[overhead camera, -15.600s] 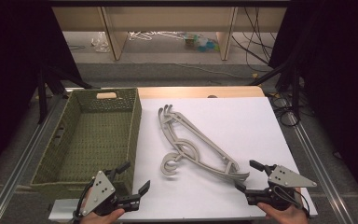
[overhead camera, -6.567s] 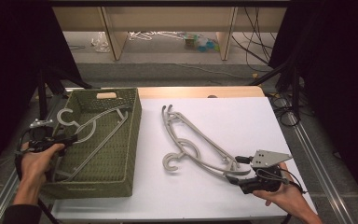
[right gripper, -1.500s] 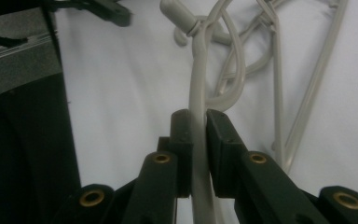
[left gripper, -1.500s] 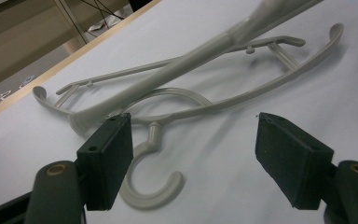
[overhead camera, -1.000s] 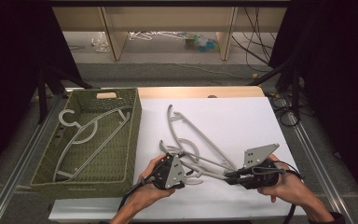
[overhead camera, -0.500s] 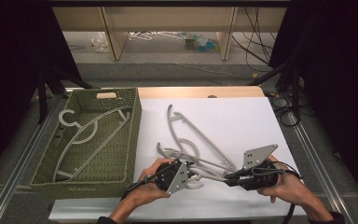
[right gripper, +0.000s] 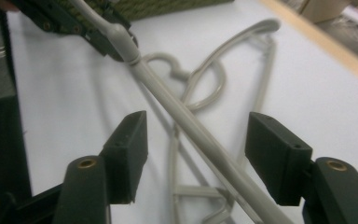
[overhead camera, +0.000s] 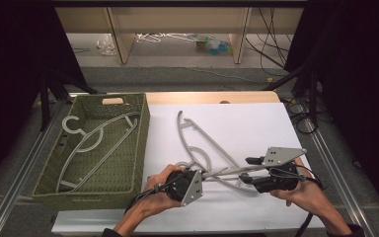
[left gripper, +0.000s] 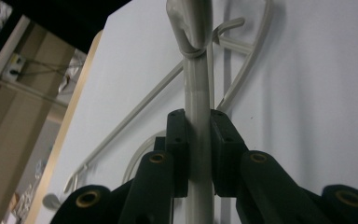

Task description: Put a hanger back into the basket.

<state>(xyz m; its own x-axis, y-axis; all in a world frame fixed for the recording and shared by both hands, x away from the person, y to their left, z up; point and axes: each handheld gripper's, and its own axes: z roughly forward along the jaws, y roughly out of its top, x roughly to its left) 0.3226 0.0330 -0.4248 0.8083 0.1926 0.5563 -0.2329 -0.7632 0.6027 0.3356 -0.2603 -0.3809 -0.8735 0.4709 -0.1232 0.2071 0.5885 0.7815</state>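
left tool (overhead camera: 193,181) pinches the grey plastic hanger (overhead camera: 227,171) lifted over the white worktop (overhead camera: 256,123). its bar runs left-right into the right tool (overhead camera: 249,169), jaws spread around it. woven green basket (overhead camera: 140,143) lies left.

Bright, even light on the white table (overhead camera: 256,123); dark surroundings left and right; soft shadows; close views slightly blurred.
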